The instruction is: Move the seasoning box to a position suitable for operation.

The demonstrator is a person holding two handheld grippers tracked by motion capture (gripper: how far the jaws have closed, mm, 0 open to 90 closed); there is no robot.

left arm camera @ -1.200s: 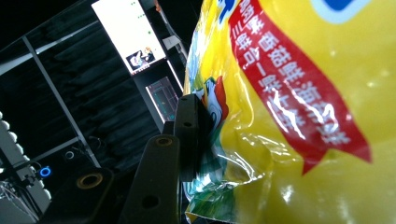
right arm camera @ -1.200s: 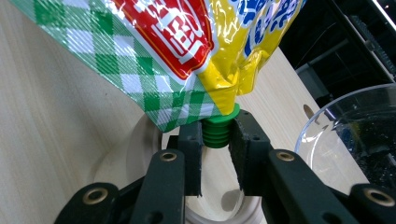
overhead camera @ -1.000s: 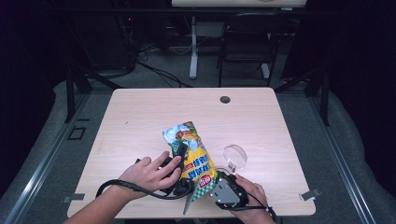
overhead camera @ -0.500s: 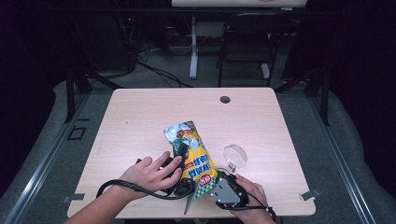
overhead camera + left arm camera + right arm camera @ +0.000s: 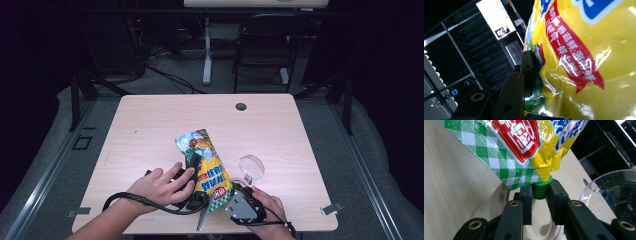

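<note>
evidently the right tool (image 5: pixel 539 202) clamped the pouch's (image 5: pixel 207 167) green cap (image 5: pixel 540 190) for unscrewing, while the left tool (image 5: pixel 192 167) was closing around its body to steady it.

Both forearms come in over the table's near edge. The left gripper (image 5: pixel 192 172), whose jaws have just been closing, points away; the right gripper (image 5: pixel 539 195) stands clamped, jaws nearly together.

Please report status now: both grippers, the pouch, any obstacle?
Right gripper shut on green cap. Left gripper closing on pouch body. Clear bowl beside, apart.
</note>
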